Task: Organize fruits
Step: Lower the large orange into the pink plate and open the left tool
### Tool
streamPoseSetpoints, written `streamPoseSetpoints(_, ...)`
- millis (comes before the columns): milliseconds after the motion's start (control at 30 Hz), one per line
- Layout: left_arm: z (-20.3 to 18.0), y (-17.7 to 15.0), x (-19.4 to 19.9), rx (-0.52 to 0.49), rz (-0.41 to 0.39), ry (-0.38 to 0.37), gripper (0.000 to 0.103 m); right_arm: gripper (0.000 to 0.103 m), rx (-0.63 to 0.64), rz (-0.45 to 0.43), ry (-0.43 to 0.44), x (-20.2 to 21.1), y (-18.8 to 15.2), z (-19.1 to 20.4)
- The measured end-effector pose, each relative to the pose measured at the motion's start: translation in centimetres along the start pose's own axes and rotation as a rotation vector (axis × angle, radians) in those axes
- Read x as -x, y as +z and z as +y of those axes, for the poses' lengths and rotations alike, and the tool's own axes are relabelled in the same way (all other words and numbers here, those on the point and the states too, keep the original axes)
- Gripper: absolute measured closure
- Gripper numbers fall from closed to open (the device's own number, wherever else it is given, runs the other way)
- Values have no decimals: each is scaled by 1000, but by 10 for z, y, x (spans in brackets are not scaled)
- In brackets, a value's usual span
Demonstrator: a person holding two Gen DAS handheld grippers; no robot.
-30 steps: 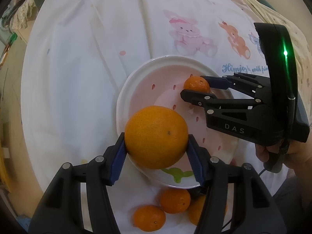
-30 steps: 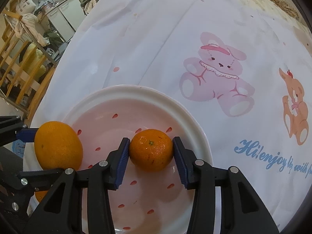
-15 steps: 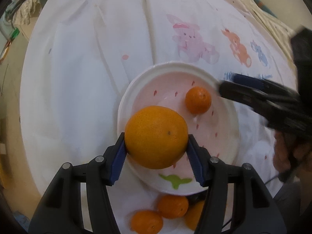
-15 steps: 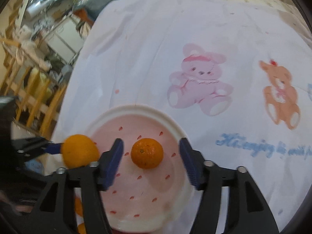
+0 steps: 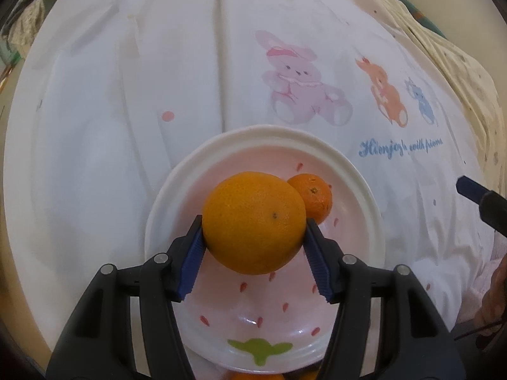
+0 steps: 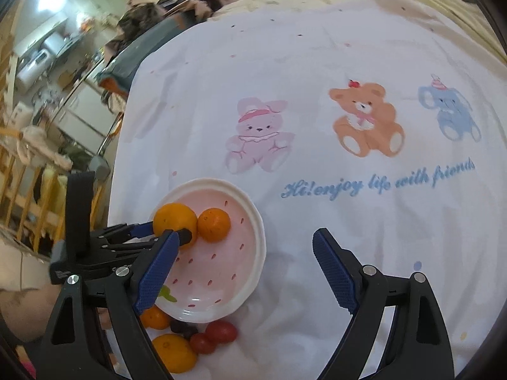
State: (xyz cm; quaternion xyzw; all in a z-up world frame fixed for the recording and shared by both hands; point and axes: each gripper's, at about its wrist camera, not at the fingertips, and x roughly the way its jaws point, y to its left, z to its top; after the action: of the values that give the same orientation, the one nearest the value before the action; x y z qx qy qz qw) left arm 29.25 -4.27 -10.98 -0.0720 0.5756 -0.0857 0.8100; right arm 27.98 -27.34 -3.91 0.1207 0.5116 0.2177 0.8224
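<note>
The left gripper (image 5: pixel 253 247) clamps a big orange (image 5: pixel 253 223) over the pink plate (image 5: pixel 358 171) – round, no clear long axis. Behind lies a small mandarin (image 5: pixel 315 196), stem scar upward. The right gripper (image 6: pixel 244 269) is opening – empty.

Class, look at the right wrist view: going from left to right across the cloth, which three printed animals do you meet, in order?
Pink bunny → brown bear → blue elephant, all printed on the white cloth.
</note>
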Motion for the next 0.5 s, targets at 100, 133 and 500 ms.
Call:
streamPoseSetpoints(100, 8, 1, -1, 23, -2, -23, 44, 14, 9, -4, -10, 0, 1, 2)
streamPoseSetpoints(133, 9, 1, -1, 32, -2, -29, 44, 14, 10, -4, -7, 0, 1, 3)
streamPoseSetpoints(500, 5, -1, -2, 18, 35, 3, 23, 14, 29, -13, -7, -1, 0, 9)
